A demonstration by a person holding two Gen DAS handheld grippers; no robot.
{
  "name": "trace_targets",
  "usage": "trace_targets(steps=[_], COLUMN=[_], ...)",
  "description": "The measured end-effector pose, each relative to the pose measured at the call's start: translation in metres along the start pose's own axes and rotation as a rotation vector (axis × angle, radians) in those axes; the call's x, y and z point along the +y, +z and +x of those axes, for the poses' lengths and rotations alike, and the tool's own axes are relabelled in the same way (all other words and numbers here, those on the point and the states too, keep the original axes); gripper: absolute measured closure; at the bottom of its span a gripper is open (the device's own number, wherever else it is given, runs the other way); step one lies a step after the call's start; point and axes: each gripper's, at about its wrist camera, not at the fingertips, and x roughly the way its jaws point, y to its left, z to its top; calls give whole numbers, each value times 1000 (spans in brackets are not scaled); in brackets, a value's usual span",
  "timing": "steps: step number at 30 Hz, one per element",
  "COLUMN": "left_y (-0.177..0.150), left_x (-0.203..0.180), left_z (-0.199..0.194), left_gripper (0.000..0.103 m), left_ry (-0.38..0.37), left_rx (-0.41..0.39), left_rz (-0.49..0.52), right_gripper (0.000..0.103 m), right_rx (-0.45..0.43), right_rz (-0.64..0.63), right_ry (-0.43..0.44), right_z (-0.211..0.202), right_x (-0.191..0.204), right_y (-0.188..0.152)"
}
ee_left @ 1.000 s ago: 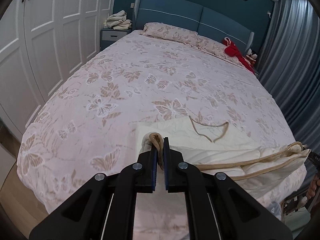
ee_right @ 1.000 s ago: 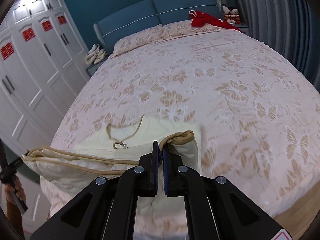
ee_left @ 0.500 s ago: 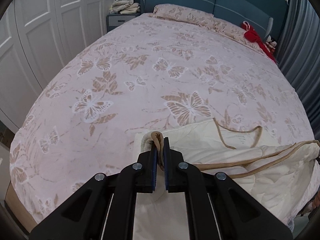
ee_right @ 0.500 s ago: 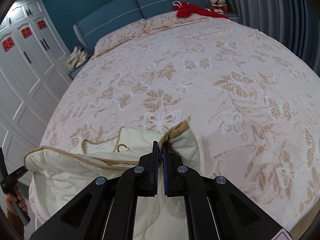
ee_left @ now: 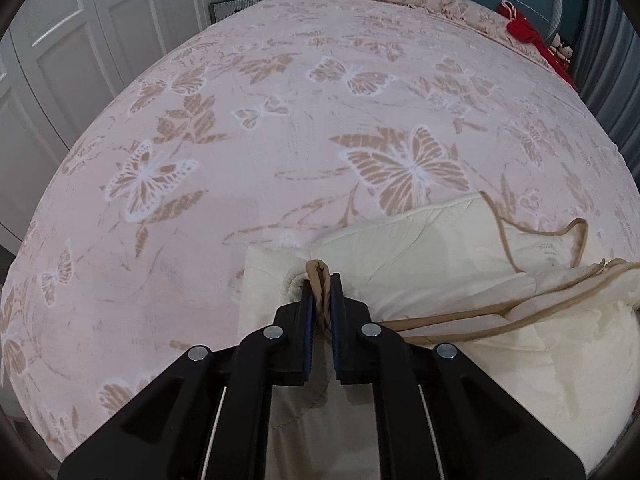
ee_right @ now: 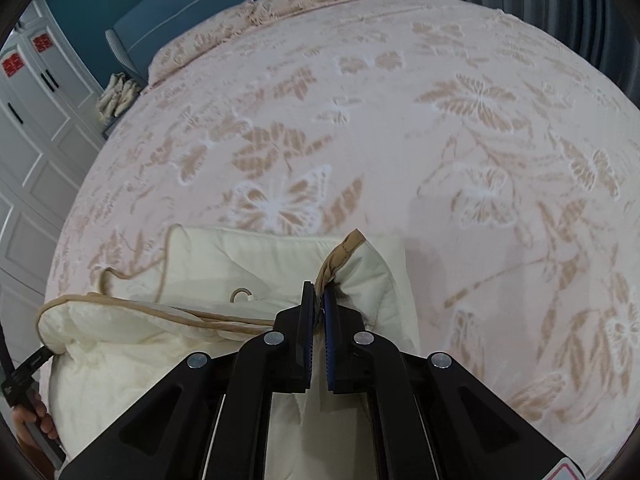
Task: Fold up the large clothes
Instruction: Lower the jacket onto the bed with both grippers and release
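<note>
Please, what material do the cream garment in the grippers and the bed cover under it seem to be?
Cream garment: likely padded, quilted cotton or similar, matte, puffy with stitch lines and tan binding. Bed cover: seems a soft, plush textile, pink with slightly raised butterfly pattern; the fibre cannot be told.

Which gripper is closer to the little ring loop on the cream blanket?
The right one. The ring loop sits just left of the right gripper, which pinches the cream blanket corner. The left gripper clamps the opposite corner, farther away.
</note>
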Motion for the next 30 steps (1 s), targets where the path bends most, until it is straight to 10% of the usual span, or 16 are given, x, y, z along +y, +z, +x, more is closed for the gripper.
trace_targets(steps=[12, 14, 15, 17, 18, 23, 30], left_y=[-10, -6, -4, -1, -1, 8, -1], left_x=[-11, -3, 4, 21, 26, 13, -94], left_z=[17, 4, -9, -46, -64, -127, -96], left_gripper=[93, 87, 82, 19, 15, 17, 36], left_ry=[45, 8, -22, 12, 17, -18, -167], left_rx=[-50, -66, -84, -183, -249, -362, -232], left_rz=[49, 22, -11, -78, -97, -45, 168], right_gripper=[100, 85, 79, 65, 65, 65, 91], right_rx=[5, -53, -93, -226, -277, -294, -117], right_rz=[13, 38, 54, 88, 92, -41, -342], right_ry=[-4, 32, 35, 53, 68, 135, 246], right_z=[11, -14, -28, -76, -97, -135, -83], right_x=[-2, -4, -6, -14, -16, 21, 147], right_y=[-2, 3, 5, 8, 7, -11, -52])
